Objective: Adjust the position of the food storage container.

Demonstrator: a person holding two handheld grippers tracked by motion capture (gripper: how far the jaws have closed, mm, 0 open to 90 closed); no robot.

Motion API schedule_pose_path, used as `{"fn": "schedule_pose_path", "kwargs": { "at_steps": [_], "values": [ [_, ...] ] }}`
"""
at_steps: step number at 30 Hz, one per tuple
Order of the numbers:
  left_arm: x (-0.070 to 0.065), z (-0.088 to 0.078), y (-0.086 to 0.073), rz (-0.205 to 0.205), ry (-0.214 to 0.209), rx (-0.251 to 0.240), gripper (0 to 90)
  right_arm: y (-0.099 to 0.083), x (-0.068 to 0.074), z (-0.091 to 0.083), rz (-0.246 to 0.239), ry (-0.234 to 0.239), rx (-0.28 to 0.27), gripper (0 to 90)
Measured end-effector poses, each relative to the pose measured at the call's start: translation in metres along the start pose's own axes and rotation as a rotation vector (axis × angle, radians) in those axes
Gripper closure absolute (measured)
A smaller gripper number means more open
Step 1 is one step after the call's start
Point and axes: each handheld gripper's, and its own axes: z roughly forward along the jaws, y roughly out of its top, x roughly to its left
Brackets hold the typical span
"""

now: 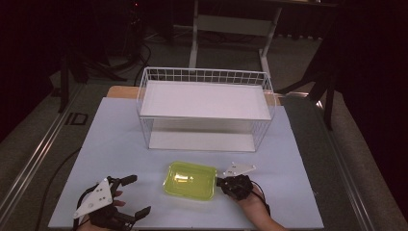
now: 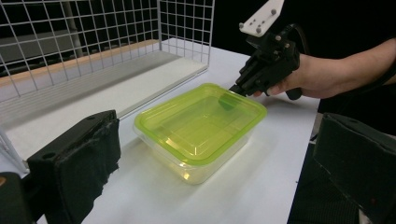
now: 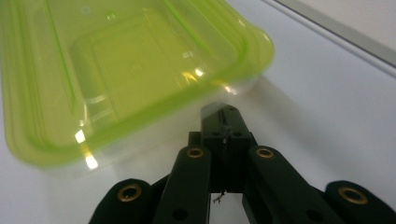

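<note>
The item in play is a lidded plastic container (image 1: pixel 189 181), clear in the body with a translucent yellow-green lid. It sits flat on the white surface (image 1: pixel 298 192), near the front edge and in front of a white wire basket rack (image 1: pixel 204 108), with open surface between the two.

The right gripper (image 1: pixel 225 182) is at the container's right-hand corner. In the right gripper view its jaws are pressed together with nothing between them, and the tips rest at or just under the lid's overhanging rim; whether they touch it cannot be told. In the left gripper view the same tips (image 2: pixel 235 89) sit at the far corner of the lid (image 2: pixel 201 119). The left gripper (image 1: pixel 127 196) hangs near the front left of the surface, well apart from the container, jaws spread wide and empty.

Handling, as a judgement:
- The container appears empty, so expect it to be light and to slide on the smooth surface under any sideways push.
- The walls look thin and flexible; a hard squeeze across the body is likely to bow them or pop the lid.
- The lid is glossy and probably slippery.

Suggested hold: pinch the rim lip at a corner or short side, where the folded edge is stiffest, and steady the opposite side with the other gripper.
</note>
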Motion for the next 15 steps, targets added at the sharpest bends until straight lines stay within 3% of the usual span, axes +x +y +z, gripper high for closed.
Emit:
{"fn": "schedule_pose_path", "kwargs": {
  "at_steps": [15],
  "values": [
    [0.002,0.0,-0.002,-0.013,0.001,0.004,1.4,0.012,0.003,0.021,-0.002,0.026,0.006,90.0]
  ]
}}
